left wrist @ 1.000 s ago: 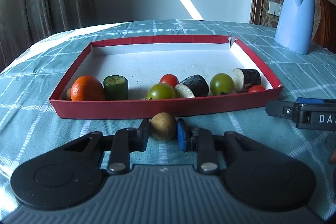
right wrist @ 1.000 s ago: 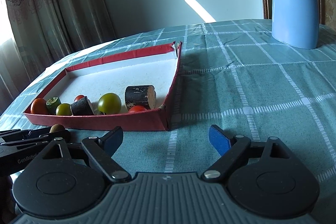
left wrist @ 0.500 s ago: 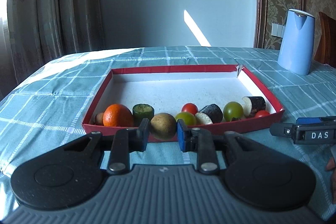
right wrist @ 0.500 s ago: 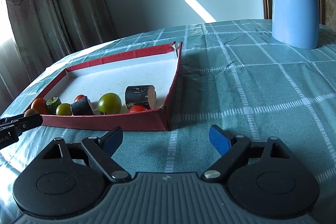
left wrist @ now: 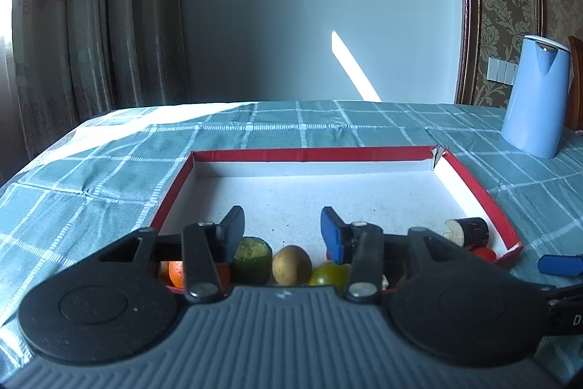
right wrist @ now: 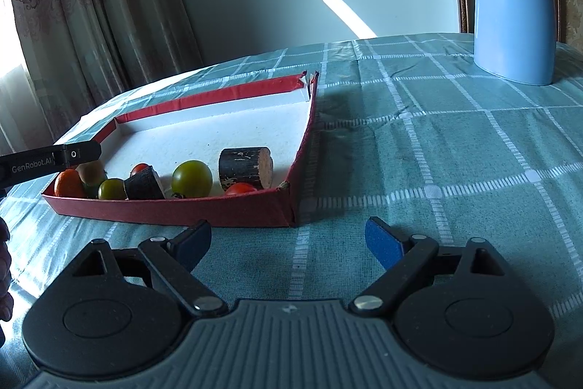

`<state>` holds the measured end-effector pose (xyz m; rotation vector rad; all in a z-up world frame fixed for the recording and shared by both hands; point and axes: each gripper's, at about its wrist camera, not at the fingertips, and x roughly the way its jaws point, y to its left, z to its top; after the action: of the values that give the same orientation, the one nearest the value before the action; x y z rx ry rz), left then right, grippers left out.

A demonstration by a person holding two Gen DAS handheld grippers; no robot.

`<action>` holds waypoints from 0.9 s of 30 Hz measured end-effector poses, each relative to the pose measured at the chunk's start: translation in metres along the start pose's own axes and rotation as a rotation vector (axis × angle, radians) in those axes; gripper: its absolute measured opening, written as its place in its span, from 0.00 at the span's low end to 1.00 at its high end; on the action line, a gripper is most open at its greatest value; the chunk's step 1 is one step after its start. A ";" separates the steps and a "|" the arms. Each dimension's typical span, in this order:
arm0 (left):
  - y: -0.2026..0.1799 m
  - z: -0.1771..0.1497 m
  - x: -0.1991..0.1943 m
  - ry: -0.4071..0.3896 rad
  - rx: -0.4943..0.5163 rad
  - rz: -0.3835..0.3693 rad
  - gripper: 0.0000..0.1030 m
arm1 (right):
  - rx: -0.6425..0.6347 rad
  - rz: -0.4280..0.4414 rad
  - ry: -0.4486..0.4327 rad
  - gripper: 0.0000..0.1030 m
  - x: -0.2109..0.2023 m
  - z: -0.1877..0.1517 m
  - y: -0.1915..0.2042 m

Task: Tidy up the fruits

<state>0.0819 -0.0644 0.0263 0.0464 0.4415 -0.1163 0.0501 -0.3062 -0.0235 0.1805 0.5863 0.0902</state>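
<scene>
Now the left gripper (left wrist: pixel 282 225) hangs over the near edge of the red tray (left wrist: pixel 313 154) with its jaws spread wide and nothing between them; the brown round fruit (left wrist: pixel 291 264) lies inside the tray, just behind its near wall, between the cucumber piece (left wrist: pixel 252 257) and a green tomato (left wrist: pixel 328 274); the right gripper (right wrist: pixel 288 237), also wide and empty, sits over the checked tablecloth (right wrist: pixel 455 170) just outside the tray's near right corner.

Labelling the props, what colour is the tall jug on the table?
Light blue jug, clearest in the right wrist view.
</scene>
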 end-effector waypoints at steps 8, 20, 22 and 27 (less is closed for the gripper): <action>0.009 -0.014 -0.025 -0.001 -0.017 0.016 0.79 | 0.004 0.005 -0.001 0.90 0.000 0.000 0.000; 0.032 -0.052 -0.047 0.082 -0.093 0.077 1.00 | 0.023 0.018 -0.011 0.90 -0.001 0.000 -0.003; 0.035 -0.053 -0.049 0.077 -0.110 0.078 1.00 | 0.024 0.005 -0.014 0.90 -0.002 0.000 -0.003; 0.040 -0.054 -0.050 0.077 -0.142 0.080 1.00 | 0.022 -0.019 -0.030 0.90 -0.005 -0.001 -0.002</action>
<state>0.0195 -0.0158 -0.0002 -0.0709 0.5231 -0.0040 0.0458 -0.3082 -0.0222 0.1973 0.5587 0.0631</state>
